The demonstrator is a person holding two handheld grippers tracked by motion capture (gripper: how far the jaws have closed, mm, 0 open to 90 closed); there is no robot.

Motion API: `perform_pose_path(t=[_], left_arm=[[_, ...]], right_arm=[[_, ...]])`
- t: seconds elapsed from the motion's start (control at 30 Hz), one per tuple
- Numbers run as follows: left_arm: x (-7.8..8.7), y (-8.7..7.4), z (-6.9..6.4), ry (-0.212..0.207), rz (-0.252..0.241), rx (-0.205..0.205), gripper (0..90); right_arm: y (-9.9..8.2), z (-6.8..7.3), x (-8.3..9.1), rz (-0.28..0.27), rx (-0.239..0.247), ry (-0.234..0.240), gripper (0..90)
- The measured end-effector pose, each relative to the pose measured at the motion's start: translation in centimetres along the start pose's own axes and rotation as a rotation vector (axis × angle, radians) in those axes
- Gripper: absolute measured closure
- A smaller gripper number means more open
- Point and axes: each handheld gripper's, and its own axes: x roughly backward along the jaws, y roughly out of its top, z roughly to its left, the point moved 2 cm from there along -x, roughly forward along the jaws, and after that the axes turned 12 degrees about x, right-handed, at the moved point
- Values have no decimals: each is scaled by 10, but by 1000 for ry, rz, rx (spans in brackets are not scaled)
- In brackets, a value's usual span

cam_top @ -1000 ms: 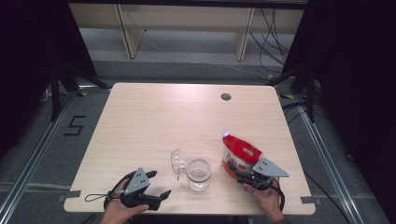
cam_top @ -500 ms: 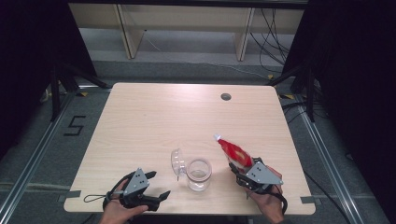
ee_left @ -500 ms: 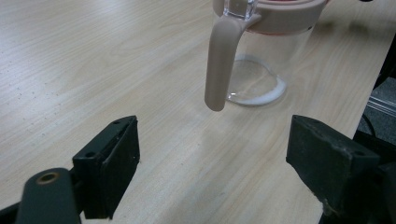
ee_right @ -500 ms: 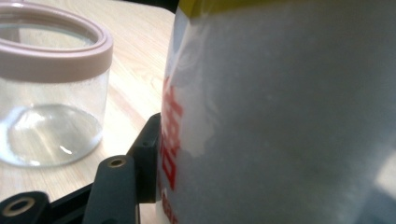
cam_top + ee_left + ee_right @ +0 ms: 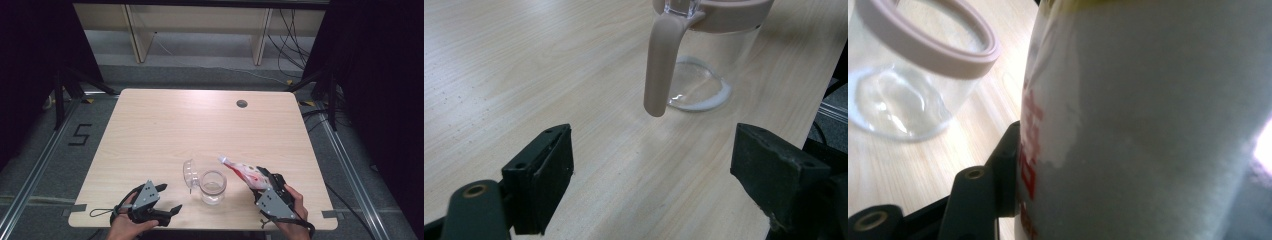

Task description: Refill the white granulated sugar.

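Red-and-white pouch tilted, clear jar, possibly empty

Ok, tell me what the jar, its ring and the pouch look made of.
Jar: clear glass or hard plastic; the table shows through it. Ring: matte pinkish plastic or silicone, no shine. Pouch in the right gripper: flexible printed film, white with red, probably plastic.

We see the right gripper clamped on a red-and-white pouch, its tip tilted up and away toward a clear jar just left of it. The jar's lid hangs open on its far-left side. The left gripper rests on the table, jaws apart, pointing at the jar.
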Motion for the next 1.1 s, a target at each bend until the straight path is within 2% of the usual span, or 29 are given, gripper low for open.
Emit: perform_pose_path(t=[0.03,0.07,0.1,0.13,0.17,0.2,0.23,0.33,0.37,0.4,0.5,0.53,0.57,0.6,0.63,0.67,0.7,0.73,0.77,0.8,0.9,0.97,1.0,1.1], left_arm=[[0,0,0,0,0,0,170],[0,0,1,-3,4,-8,170],[0,0,1,-3,4,-8,169],[0,0,1,5,5,-5,170],[0,0,1,5,5,-5,170],[0,0,1,8,8,-5,170],[-1,-1,1,-2,4,0,170],[-1,-1,1,0,3,2,170],[0,-1,1,1,5,-1,170],[0,-1,1,2,4,-2,170],[-1,-1,1,2,0,-1,170],[-1,0,2,2,0,-9,170],[-1,0,2,0,0,-15,170],[-1,-1,1,0,0,5,169],[-1,-1,1,0,0,5,170],[-1,-1,1,0,1,5,170],[-1,-1,1,1,1,5,170],[0,-1,2,4,10,-5,169],[0,-1,2,4,10,-5,170],[-1,-1,2,5,10,-5,169],[-1,-1,2,5,12,-6,170],[-1,-1,2,5,10,-5,169],[-1,-1,2,6,11,-5,169],[-1,-1,2,-1,20,-3,170]], right_arm=[[0,0,0,0,0,0,462],[3,1,4,21,86,-10,463],[3,1,4,21,86,-10,463],[6,3,8,48,129,-21,463],[6,3,8,48,129,-21,463],[9,5,11,64,169,-17,464],[9,5,11,64,169,-17,464],[14,6,14,81,300,-47,465],[16,10,15,86,305,-47,466],[19,8,15,88,364,-52,466],[19,12,14,96,362,-48,467],[21,10,14,102,431,-48,468],[21,10,14,102,431,-48,468],[20,15,14,121,387,-43,468],[20,15,14,121,387,-43,468],[19,15,13,125,397,-30,468],[20,13,12,121,440,-30,469],[20,13,13,130,453,-35,469],[20,13,13,130,453,-35,469],[19,13,14,136,430,-43,470],[19,12,14,141,437,-40,470],[19,12,16,153,442,-55,470],[21,8,15,153,523,-57,470],[20,12,15,163,495,-51,471]])
